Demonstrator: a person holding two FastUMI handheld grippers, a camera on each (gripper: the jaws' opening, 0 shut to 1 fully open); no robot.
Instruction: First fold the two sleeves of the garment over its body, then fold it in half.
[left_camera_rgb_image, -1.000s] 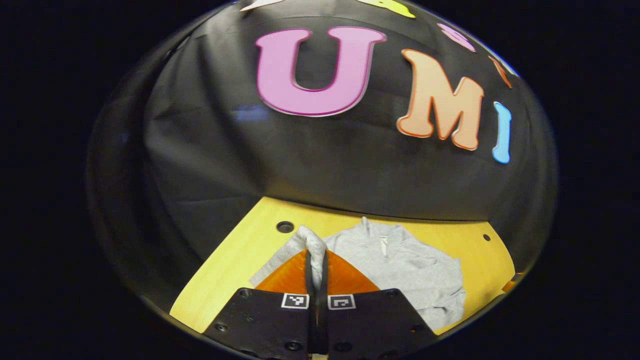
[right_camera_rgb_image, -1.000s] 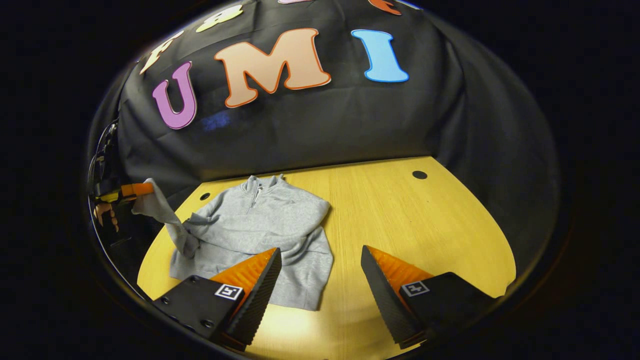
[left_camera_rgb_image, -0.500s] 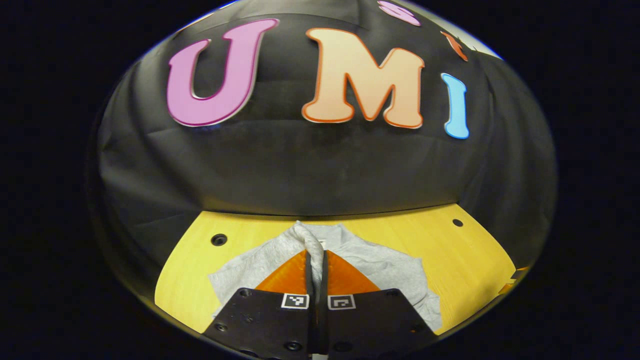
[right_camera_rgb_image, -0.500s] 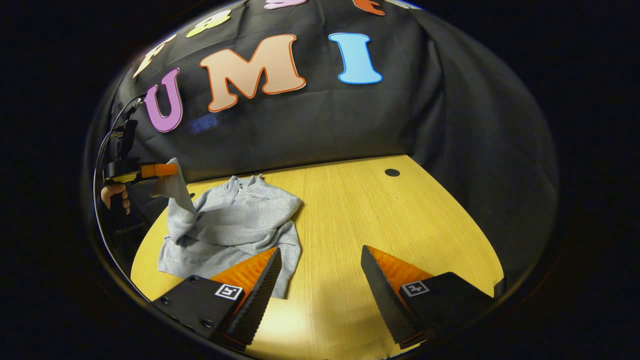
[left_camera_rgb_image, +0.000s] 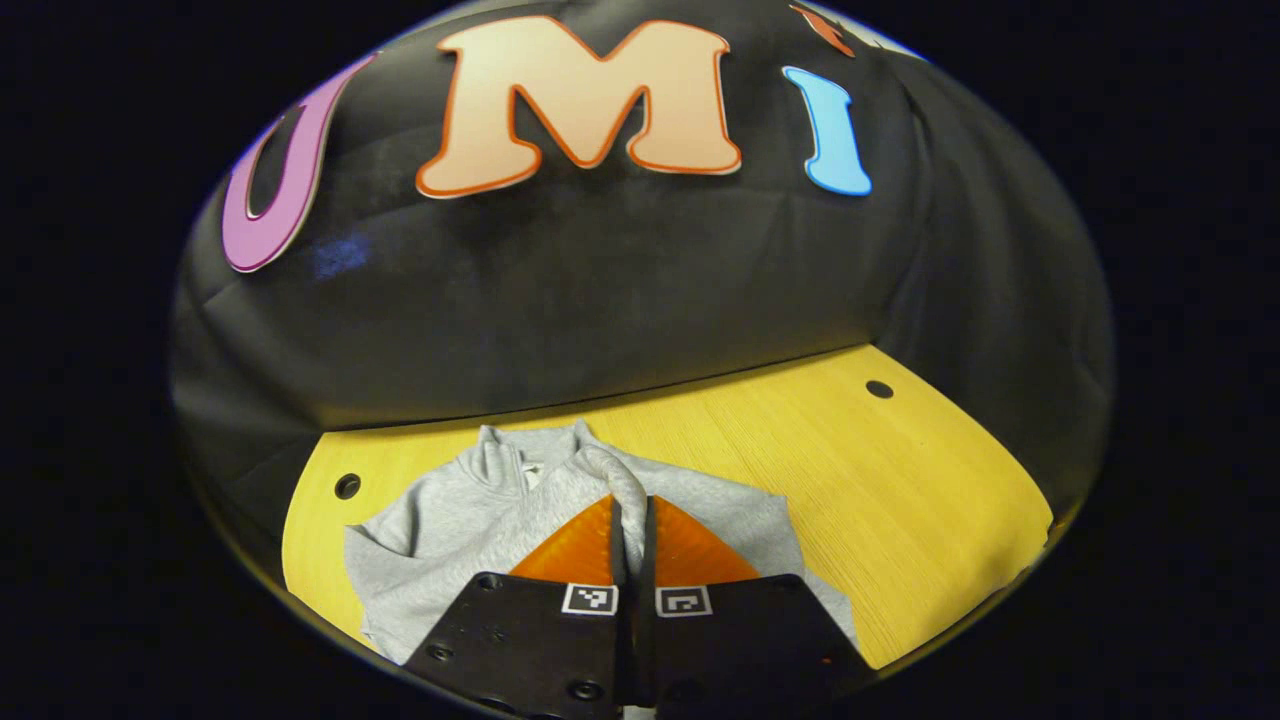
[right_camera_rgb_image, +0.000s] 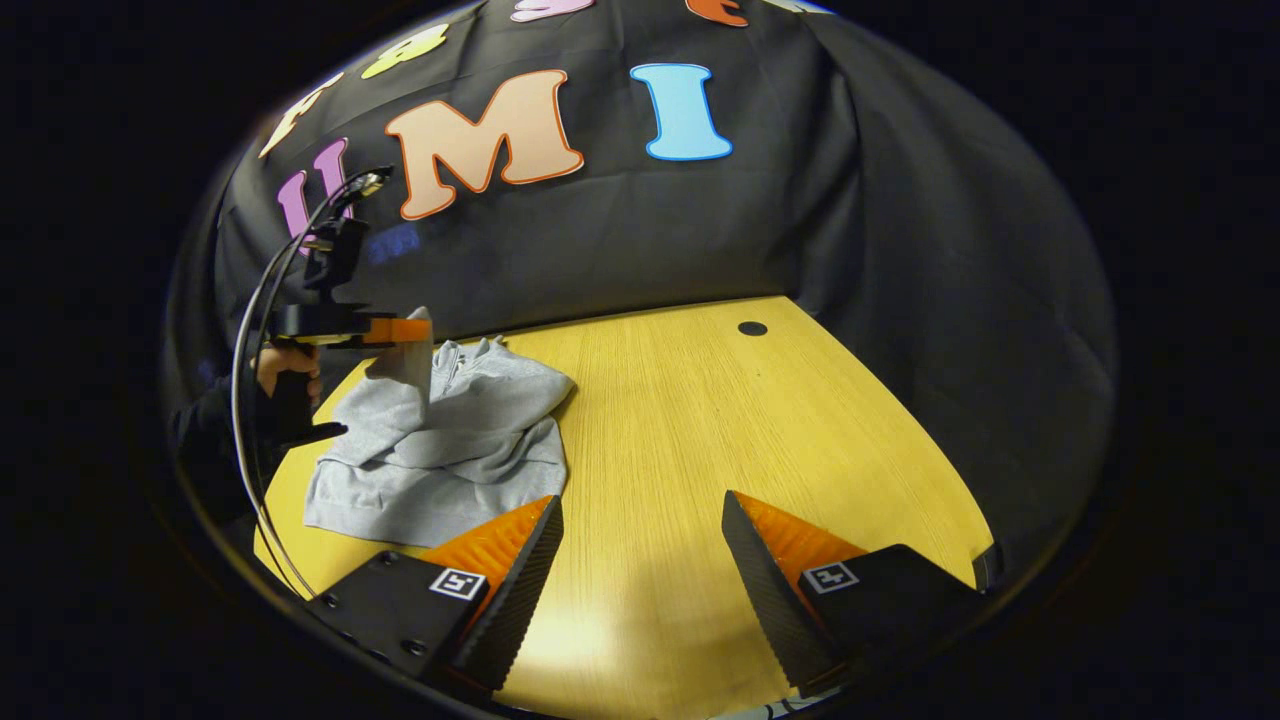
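The left gripper (left_camera_rgb_image: 632, 515) is pinching the grey fleece pullover's sleeve (left_camera_rgb_image: 618, 475), its own body hiding the hem below; the right gripper (right_camera_rgb_image: 640, 545) is gaping empty over the yellow wooden table (right_camera_rgb_image: 700, 420)

The garment (left_camera_rgb_image: 470, 520) was a soft, matt knitted cloth with a fine heathered texture, creased where it bunched. The table (right_camera_rgb_image: 700, 420) was wood with a straight visible grain and a smooth, slightly satin finish that reflected light near the front edge. The booth wall (right_camera_rgb_image: 900, 220) was matt woven cloth, wrinkled. The right claw (right_camera_rgb_image: 640, 560) had finely ribbed finger faces.
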